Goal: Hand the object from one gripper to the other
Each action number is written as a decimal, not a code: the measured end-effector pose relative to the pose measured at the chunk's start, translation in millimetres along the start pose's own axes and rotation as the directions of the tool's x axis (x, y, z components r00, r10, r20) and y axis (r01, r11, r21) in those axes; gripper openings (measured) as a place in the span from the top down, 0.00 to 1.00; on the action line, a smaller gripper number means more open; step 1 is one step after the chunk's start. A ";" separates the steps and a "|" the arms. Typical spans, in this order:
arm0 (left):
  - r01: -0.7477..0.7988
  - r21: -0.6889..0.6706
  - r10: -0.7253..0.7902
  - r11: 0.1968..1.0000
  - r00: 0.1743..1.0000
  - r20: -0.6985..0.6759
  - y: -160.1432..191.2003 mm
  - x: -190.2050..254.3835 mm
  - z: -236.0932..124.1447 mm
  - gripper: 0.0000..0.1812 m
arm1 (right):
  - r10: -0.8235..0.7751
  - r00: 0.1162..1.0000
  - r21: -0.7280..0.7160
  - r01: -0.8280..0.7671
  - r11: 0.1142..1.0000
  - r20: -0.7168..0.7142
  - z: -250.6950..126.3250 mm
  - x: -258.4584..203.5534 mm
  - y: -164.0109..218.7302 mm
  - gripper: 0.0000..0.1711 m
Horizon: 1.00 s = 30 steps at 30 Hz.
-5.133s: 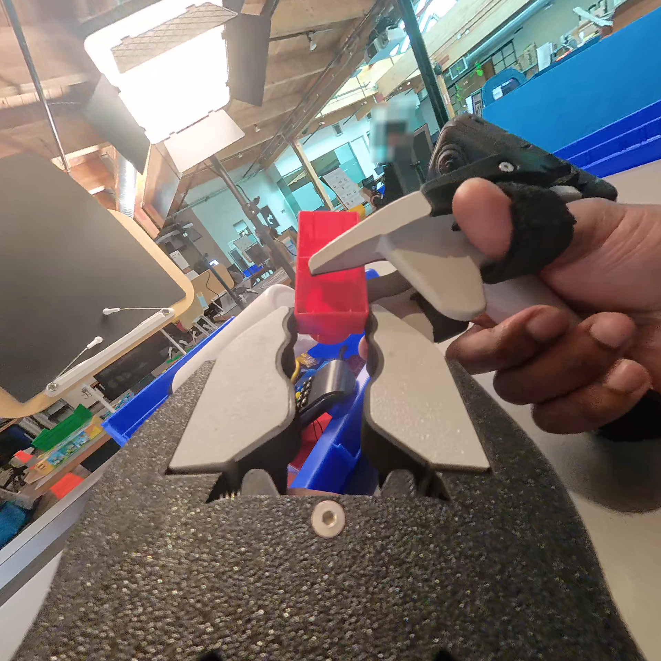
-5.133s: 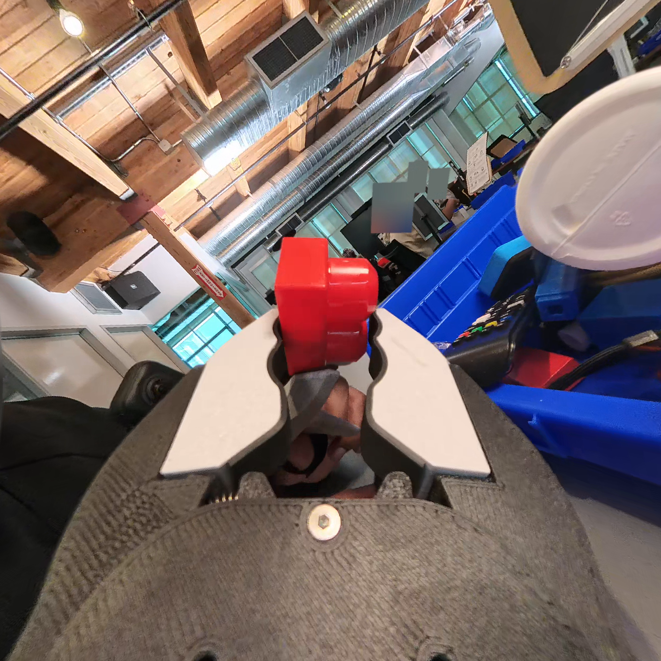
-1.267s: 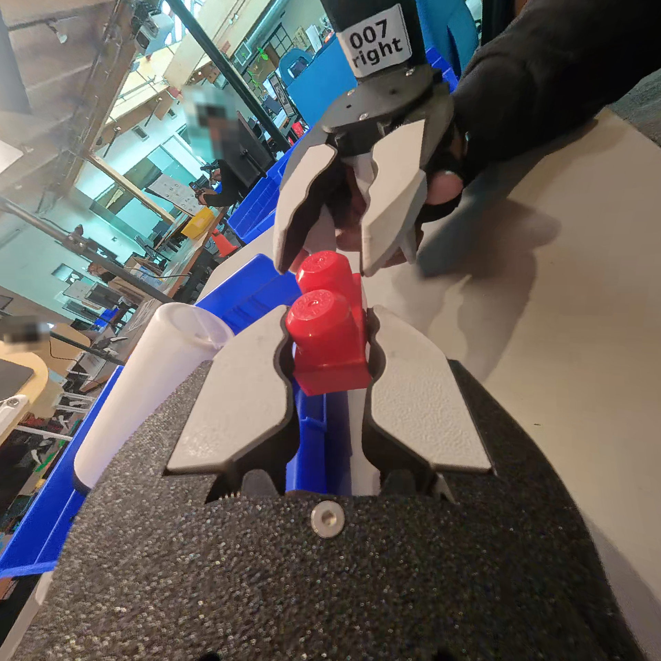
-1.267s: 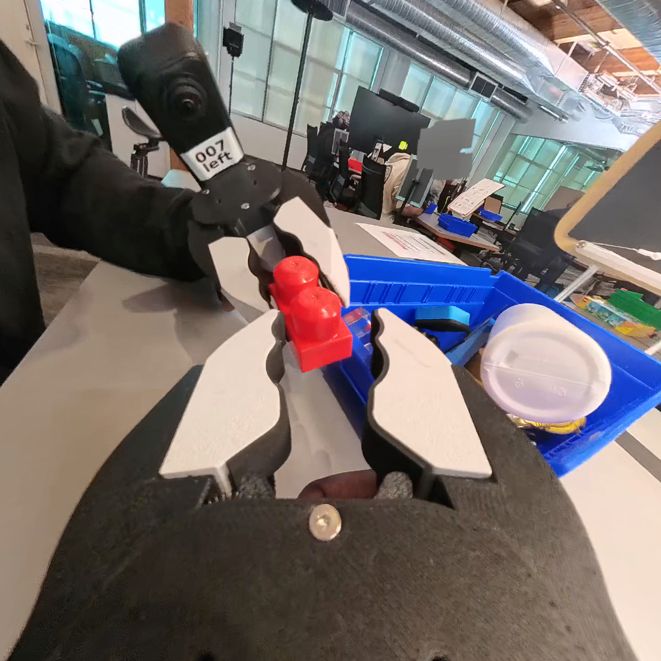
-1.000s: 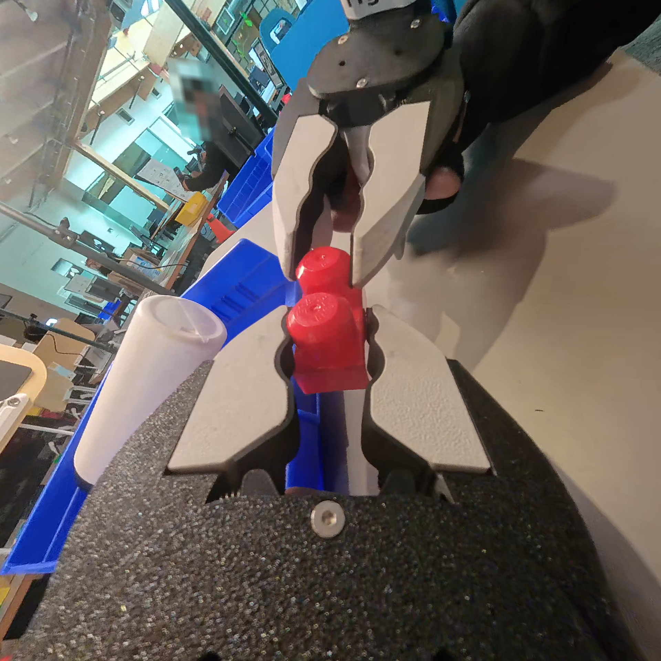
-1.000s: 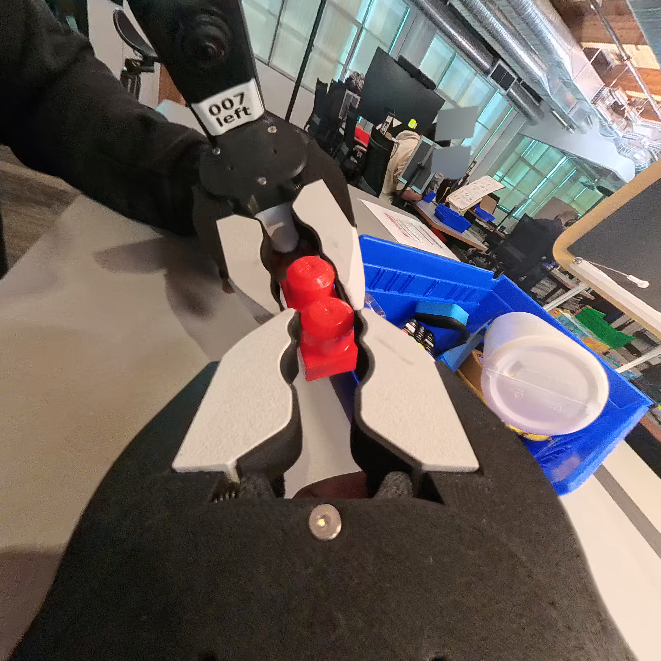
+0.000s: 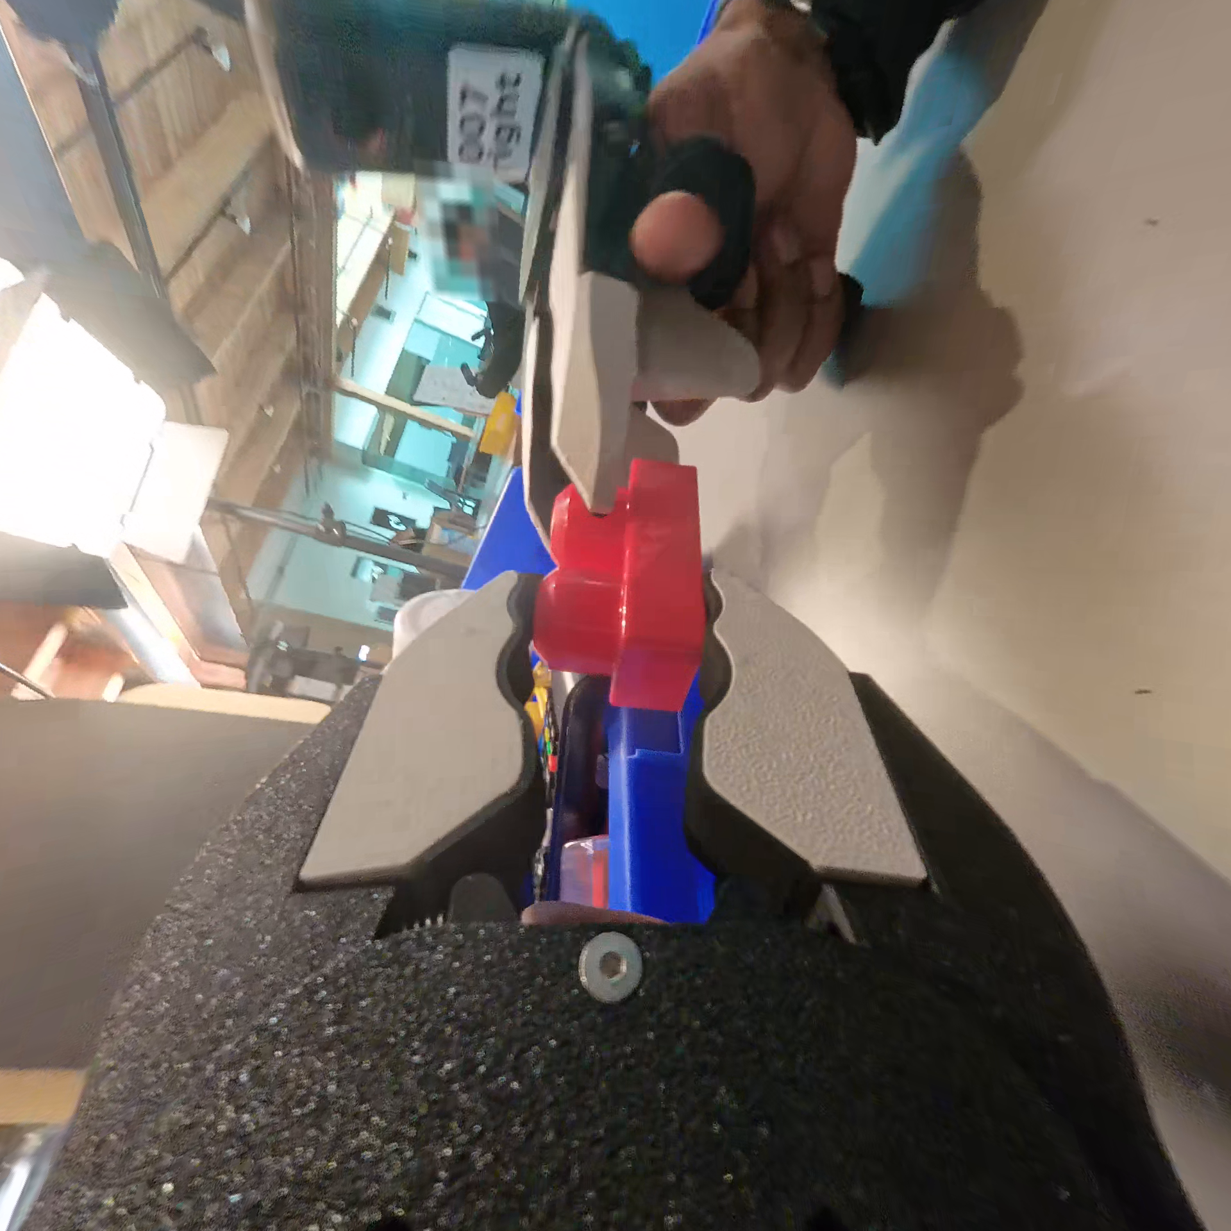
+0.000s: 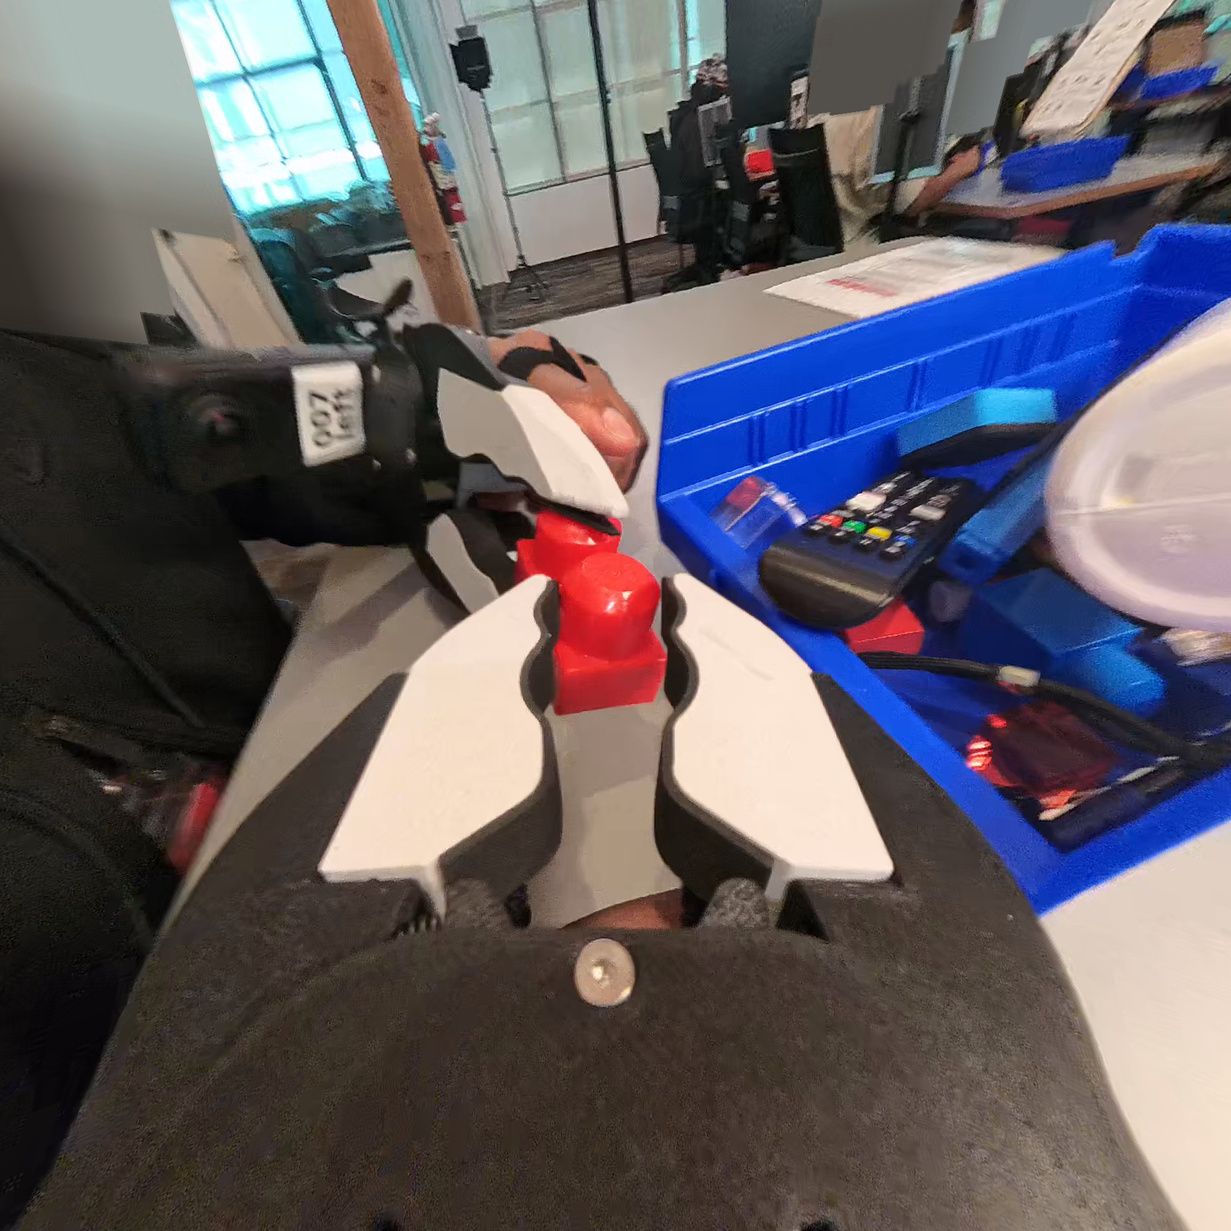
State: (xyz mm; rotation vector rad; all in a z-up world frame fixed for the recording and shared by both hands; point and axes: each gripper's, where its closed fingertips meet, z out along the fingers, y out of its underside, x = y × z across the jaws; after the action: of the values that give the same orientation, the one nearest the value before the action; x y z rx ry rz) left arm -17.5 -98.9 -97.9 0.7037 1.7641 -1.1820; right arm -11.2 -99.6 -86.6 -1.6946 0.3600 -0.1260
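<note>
Item: red block (image 7: 619,599), glossy moulded plastic, a square-edged base bearing two round, flat-topped studs; held in the air above the pale grey tabletop (image 7: 1066,466), just beside the blue bin (image 8: 866,373). Left tool (image 7: 616,626): two light grey, finely pebbled fingers with wavy dark inner pads, set in a black, grainy foam-like body with a single silver screw; its jaws are pressed against the block, one on a stud end and one on the base. Right tool (image 8: 606,639): same make, matt pale fingers on a black coarse-textured body; its jaws are closed on the sides of the nearer stud and base, so both tools clamp the one block at once, meeting it from different directions. In the left wrist view the right tool (image 7: 586,493) comes down from above, its grey tip touching the far stud, a bare hand (image 7: 753,220) wrapped round its handle with a black finger loop. In the right wrist view the left tool (image 8: 566,526) enters from the left, carried by a hand at the end of a black sleeve (image 8: 100,566). Bin: rigid blue plastic, ribbed wall, holding a black remote control (image 8: 859,539) with coloured buttons, a translucent white round lid (image 8: 1146,479), a black cable, and small red and blue pieces.
</note>
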 end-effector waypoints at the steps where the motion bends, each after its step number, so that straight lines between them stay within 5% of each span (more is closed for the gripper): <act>1: 0.036 -0.006 -0.036 0.999 0.999 0.000 1.6 -2.4 -0.1 0.74 | -0.075 0.996 0.005 0.076 0.997 -0.046 -1.2 3.1 -2.0 0.80; 4: 0.120 -0.036 -0.119 0.992 0.993 0.007 7.8 -10.2 -0.9 0.74 | -0.342 0.927 -0.031 0.341 0.939 -0.157 -3.8 4.7 -5.8 0.72; 8: 0.151 -0.069 -0.152 0.986 0.988 -0.003 13.2 -10.1 0.1 0.74 | -0.695 0.683 -0.197 0.666 0.719 -0.225 1.0 0.9 3.1 0.66; 14: 0.108 -0.057 -0.111 0.993 0.992 -0.064 7.8 5.4 2.9 0.74 | -0.877 0.425 -0.376 0.792 0.480 -0.224 7.1 9.2 19.4 0.72; 21: 0.241 0.019 -0.241 0.970 0.970 -0.004 3.6 -15.4 -1.8 0.67 | -0.750 0.592 -0.288 0.693 0.661 -0.294 -0.2 15.2 4.9 0.76; 30: 0.407 0.092 -0.413 0.909 0.908 0.072 3.1 -40.3 -6.0 0.64 | -0.286 0.901 0.011 0.306 0.952 -0.327 -13.1 27.2 -20.9 0.76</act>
State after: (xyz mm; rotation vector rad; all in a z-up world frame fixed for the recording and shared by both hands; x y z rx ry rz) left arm 1.3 -91.6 -62.4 0.3168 1.8524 -1.5423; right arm 14.1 -117.9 -67.3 -1.6579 0.3327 -0.6400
